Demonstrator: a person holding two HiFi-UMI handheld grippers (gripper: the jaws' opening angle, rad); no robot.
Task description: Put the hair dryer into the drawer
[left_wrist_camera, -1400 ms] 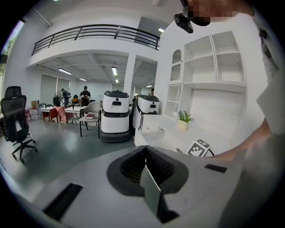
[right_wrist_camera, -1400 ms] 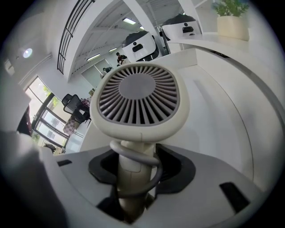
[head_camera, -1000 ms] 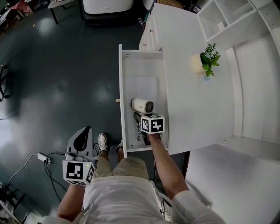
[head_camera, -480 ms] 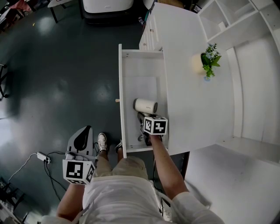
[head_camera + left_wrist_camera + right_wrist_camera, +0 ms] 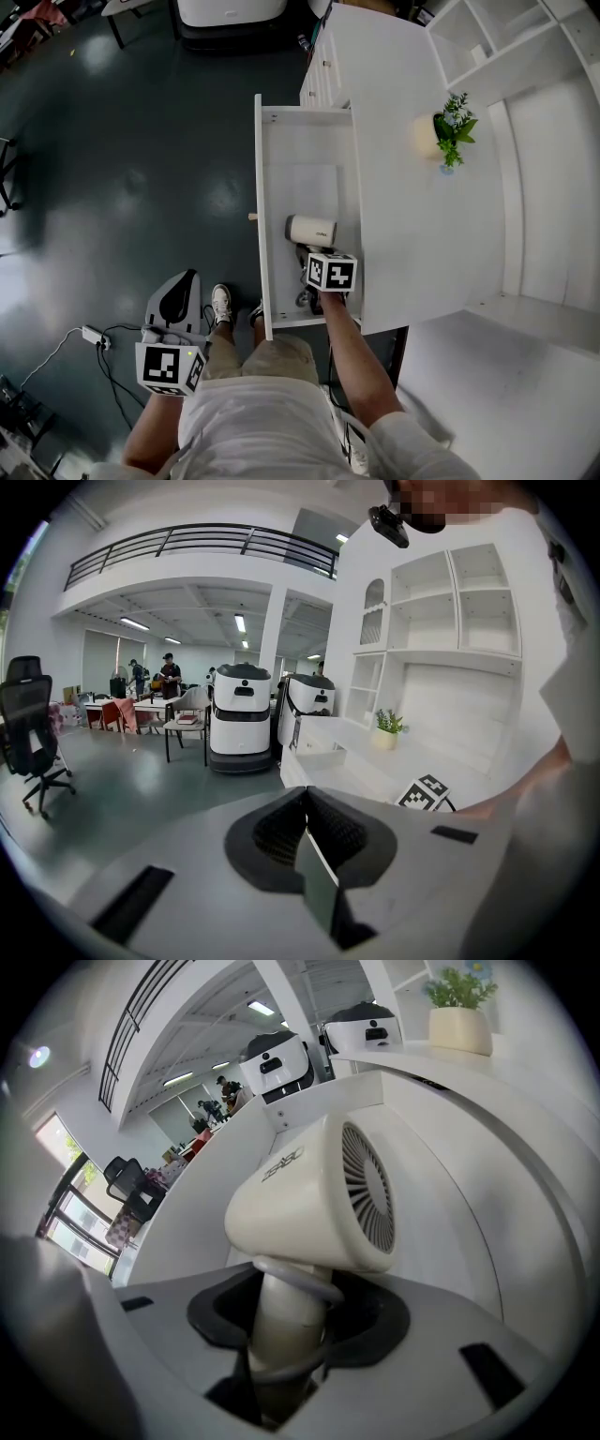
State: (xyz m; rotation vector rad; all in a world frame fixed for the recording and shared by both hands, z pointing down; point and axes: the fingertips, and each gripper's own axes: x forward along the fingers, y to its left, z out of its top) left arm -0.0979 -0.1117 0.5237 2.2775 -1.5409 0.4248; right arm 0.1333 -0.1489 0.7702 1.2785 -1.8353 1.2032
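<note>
The left gripper hangs outside the drawer, well off its front edge, with its fingers clenched on nothing. At the drawer's near end, the right gripper grasps the hair dryer by its handle, its fingers having just been closing tighter. A grey cord loops round the handle between them. The cream head juts past the fingertips toward the drawer's middle. Past the drawer's far side, a potted plant stands on the worktop.

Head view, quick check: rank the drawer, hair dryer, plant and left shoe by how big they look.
1. drawer, by far the largest
2. plant, pot included
3. hair dryer, close to the plant; its handle is partly covered, so this is unsure
4. left shoe
</note>
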